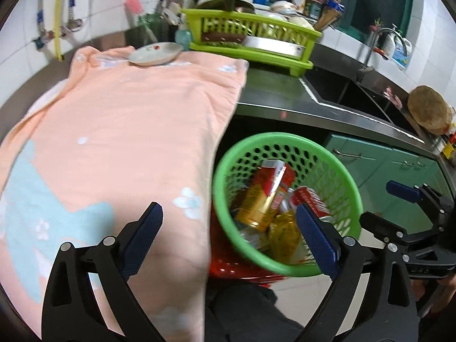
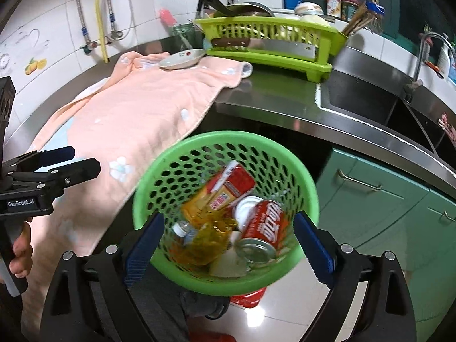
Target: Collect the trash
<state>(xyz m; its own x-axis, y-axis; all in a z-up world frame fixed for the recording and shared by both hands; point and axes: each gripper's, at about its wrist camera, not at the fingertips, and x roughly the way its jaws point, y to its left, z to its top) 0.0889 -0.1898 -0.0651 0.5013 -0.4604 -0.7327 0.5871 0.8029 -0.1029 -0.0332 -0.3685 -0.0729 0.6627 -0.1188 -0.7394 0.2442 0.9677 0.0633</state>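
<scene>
Both sets of jaws stand spread and empty. The right gripper (image 2: pixel 228 245) brackets the round perforated green plastic basket (image 2: pixel 176 154), heaped with a red soda can (image 2: pixel 263 223), carton and crinkly wrappers; the left gripper (image 1: pixel 230 245) straddles its rim. Beyond, a peach terry towel (image 1: pixel 128 119) drapes the steel surface (image 2: pixel 285 105).

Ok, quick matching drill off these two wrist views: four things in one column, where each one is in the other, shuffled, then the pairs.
Things:
1. red can
2. plate
3. tap
4. dish rack

Places:
A. on the far end of the pink towel
B. inside the green basket
C. behind the sink
D. on the counter, between the towel and the sink

Pairs: 1-B, 2-A, 3-C, 4-D
</scene>
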